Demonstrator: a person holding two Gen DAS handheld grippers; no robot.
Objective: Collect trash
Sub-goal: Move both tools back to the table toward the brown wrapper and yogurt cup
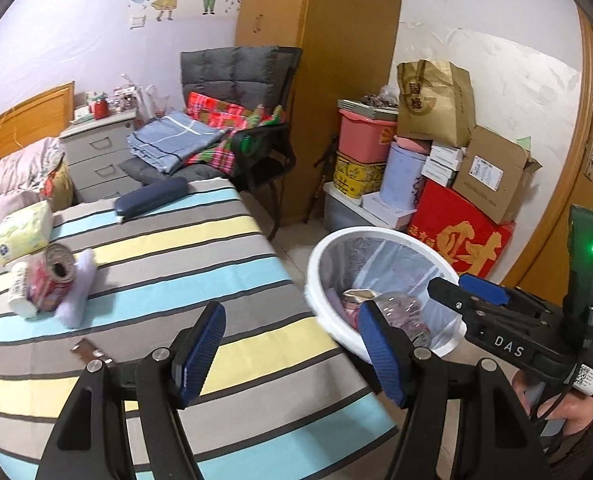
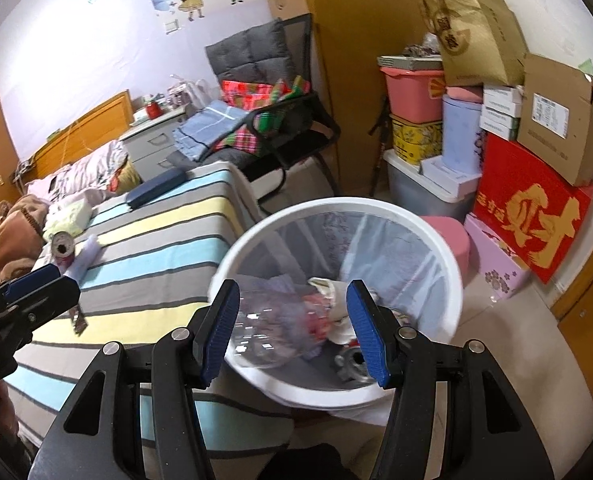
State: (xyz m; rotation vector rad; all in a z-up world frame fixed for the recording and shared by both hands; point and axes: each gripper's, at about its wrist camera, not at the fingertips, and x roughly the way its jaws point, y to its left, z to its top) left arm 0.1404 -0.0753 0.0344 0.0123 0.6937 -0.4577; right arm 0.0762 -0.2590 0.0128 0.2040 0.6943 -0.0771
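Note:
A white trash bin [image 2: 454, 276] lined with a clear bag stands on the floor beside the striped bed [image 1: 176, 248]; it also shows in the left wrist view [image 1: 320, 256]. It holds a clear plastic bottle [image 2: 272, 332], crumpled paper [image 2: 336, 300] and wrappers. My right gripper [image 2: 296, 328] is open and empty right over the bin. My left gripper [image 1: 292, 344] is open and empty over the bed's edge. On the bed lie a crushed red can [image 1: 56, 276], a white bottle [image 1: 20, 292], a white tissue [image 1: 82, 288] and a small brown scrap [image 1: 86, 350].
A tissue pack [image 1: 24, 232] and a dark blue case [image 1: 152, 198] lie farther up the bed. A chair with folded clothes [image 1: 224, 136] stands behind it. Stacked boxes [image 1: 456, 184] and a paper bag line the wall by the bin.

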